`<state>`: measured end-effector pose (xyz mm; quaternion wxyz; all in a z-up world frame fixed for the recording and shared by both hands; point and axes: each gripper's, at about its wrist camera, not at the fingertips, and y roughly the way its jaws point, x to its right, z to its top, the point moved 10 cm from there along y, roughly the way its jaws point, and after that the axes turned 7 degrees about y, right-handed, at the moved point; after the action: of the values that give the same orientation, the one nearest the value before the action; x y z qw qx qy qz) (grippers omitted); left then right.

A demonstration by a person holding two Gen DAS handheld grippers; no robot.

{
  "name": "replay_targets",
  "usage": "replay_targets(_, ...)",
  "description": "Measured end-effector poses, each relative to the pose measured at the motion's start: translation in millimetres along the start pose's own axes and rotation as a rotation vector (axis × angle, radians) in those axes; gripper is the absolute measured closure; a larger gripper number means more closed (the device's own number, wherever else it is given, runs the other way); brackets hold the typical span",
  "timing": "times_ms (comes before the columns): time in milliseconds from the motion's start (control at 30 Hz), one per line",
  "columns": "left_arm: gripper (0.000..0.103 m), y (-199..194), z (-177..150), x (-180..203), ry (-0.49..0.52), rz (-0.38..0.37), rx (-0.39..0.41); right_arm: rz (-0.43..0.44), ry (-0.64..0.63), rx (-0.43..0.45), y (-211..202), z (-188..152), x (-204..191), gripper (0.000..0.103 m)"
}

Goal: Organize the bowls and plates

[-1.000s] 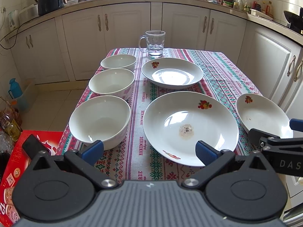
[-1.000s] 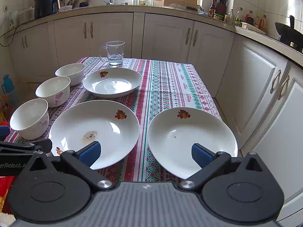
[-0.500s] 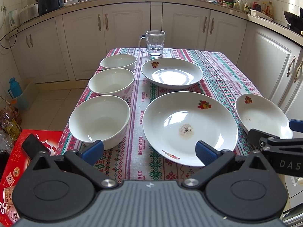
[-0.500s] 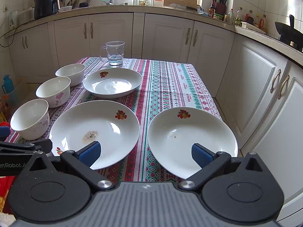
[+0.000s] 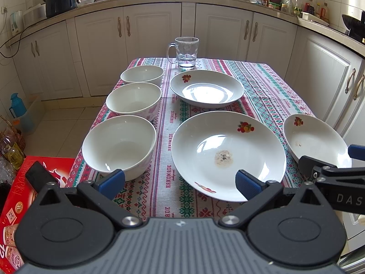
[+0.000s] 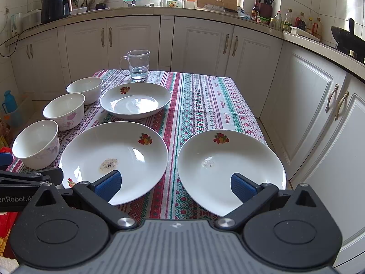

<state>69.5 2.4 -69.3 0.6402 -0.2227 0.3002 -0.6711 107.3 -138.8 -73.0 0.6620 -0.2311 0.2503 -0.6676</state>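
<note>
Left wrist view shows nothing stacked yet, so the task looks to be at its very start. At about nine o'clock on the worktop (image 5: 262, 84), three white bowls stand in a column along the left edge of the patterned cloth: the near bowl (image 5: 118, 146), the middle bowl (image 5: 133, 99) with pink flowers on its side just behind it, and the far bowl (image 5: 141, 75) toward eleven o'clock; all are upright, separate and appear empty. At twelve o'clock a glass mug (image 5: 186, 51) with a little water stands at the far edge. Right of the bowls lie three plates, each flat on the cloth and none overlapping: the far plate (image 5: 206, 89) at about one o'clock, the large centre plate (image 5: 228, 155) with a dried food spot in its well, and at three o'clock the right plate (image 6: 230, 169), which reaches past the cloth's near corner and carries a small speck. The left tool (image 5: 180, 182) hovers at the near edge with its fingers spread wide and nothing between them, roughly between the near bowl and the centre plate. The right tool (image 6: 175, 185) is likewise spread and empty, poised between the centre plate and the right plate. All the nesting of bowls and piling of plates remains to be done.
</note>
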Motion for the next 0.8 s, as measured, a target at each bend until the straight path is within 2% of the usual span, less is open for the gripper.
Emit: replay_targets(800,0.001,2.4,11.5,6.7,0.015,-0.033,0.004,0.013,-0.009,0.012,-0.3,7.6,4.9,0.000)
